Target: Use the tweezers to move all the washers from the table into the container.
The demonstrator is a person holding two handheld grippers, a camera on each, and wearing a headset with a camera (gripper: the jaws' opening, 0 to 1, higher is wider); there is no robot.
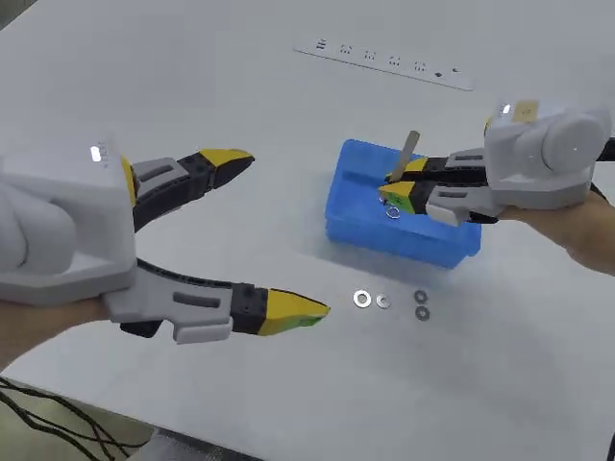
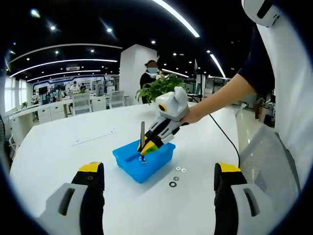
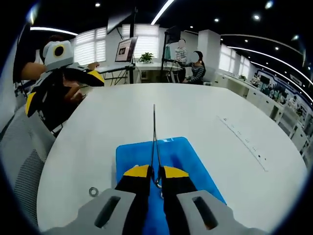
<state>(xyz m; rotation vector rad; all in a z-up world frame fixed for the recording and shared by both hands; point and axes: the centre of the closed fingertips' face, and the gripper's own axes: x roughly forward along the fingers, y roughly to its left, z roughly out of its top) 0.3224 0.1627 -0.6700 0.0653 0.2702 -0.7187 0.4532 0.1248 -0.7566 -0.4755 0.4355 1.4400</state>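
Note:
My right gripper point(image 1: 392, 192) is shut on a pair of thin metal tweezers point(image 1: 410, 150) and holds them over the blue container point(image 1: 404, 242). A washer point(image 1: 392, 212) lies at the tweezers' lower tip inside the container; I cannot tell whether it is pinched. Several washers point(image 1: 362, 300) lie on the white table just in front of the container. My left gripper point(image 1: 269, 235) hovers open and empty to the left, well apart from them. The left gripper view shows the right gripper point(image 2: 145, 147), tweezers point(image 2: 142, 132), container point(image 2: 146, 171) and loose washers point(image 2: 178, 169). In the right gripper view the tweezers point(image 3: 154, 127) run forward over the container point(image 3: 132, 156).
A printed strip point(image 1: 384, 62) lies on the far side of the table. Dark cables point(image 1: 48, 423) hang below the table's near edge at the bottom left. One washer point(image 3: 93, 191) lies left of the container in the right gripper view. People sit far behind the table.

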